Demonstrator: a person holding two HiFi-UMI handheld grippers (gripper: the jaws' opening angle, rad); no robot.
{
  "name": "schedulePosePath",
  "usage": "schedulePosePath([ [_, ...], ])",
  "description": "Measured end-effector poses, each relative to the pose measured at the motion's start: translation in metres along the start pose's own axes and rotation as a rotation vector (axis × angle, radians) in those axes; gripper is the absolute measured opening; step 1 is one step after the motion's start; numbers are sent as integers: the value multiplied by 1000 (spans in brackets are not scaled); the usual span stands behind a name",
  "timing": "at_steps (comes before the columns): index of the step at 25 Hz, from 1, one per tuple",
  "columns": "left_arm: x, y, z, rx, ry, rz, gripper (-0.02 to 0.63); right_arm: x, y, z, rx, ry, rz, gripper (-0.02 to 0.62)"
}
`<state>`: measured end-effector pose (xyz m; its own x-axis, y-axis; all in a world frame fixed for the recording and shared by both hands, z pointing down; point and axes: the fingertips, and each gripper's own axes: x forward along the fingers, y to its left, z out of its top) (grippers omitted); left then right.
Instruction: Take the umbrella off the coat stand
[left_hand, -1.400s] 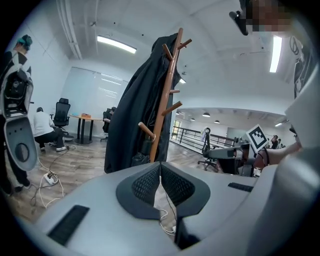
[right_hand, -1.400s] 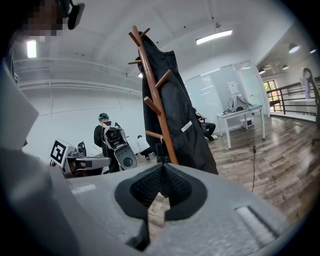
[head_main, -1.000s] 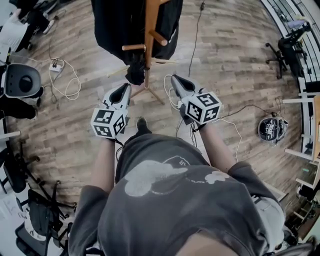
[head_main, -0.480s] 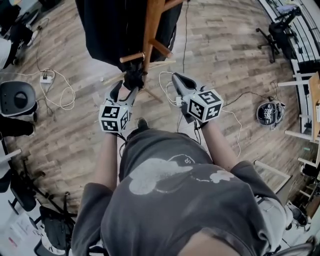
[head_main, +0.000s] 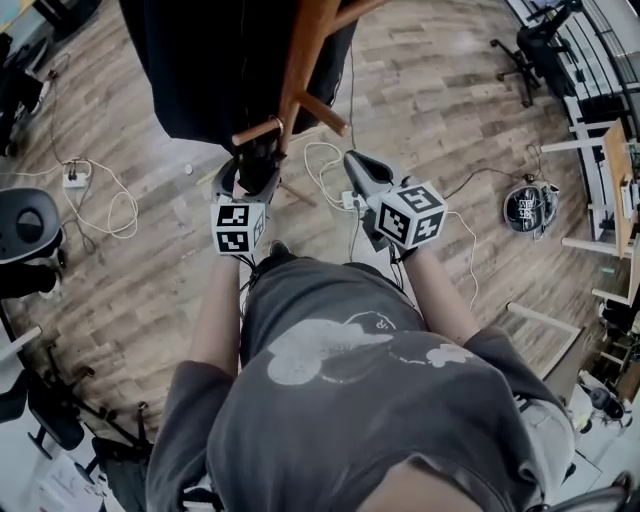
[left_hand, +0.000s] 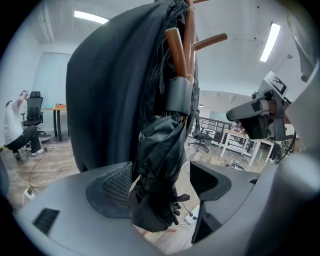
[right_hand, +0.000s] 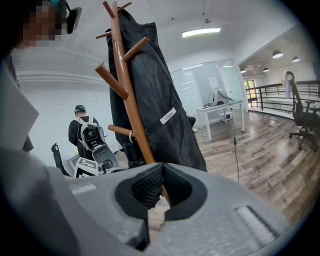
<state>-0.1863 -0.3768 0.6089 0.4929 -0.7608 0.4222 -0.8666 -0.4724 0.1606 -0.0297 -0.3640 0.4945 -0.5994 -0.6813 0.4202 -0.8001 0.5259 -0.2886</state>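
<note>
Hanging low on the smooth brown wooden coat stand (left_hand: 189, 35), the folded umbrella (left_hand: 160, 165), in crumpled glossy black fabric, sits between the textured pads of the left claw (left_hand: 163, 186), whose jaws are opening wide. The right claw (right_hand: 161, 187) is closed and empty. A matte black jacket (left_hand: 107, 95) drapes the stand.

Left gripper (head_main: 250, 178) held forward, tipped slightly down, jaws opening either side of the umbrella (left_hand: 160, 170); right gripper (head_main: 356, 166) alongside it, jaws pressed together, empty.
</note>
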Motion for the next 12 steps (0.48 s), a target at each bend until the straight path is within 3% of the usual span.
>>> schedulePosePath([
  [12, 33, 5, -20, 6, 58, -58, 373, -2, -6, -3, 4, 7, -46, -2],
])
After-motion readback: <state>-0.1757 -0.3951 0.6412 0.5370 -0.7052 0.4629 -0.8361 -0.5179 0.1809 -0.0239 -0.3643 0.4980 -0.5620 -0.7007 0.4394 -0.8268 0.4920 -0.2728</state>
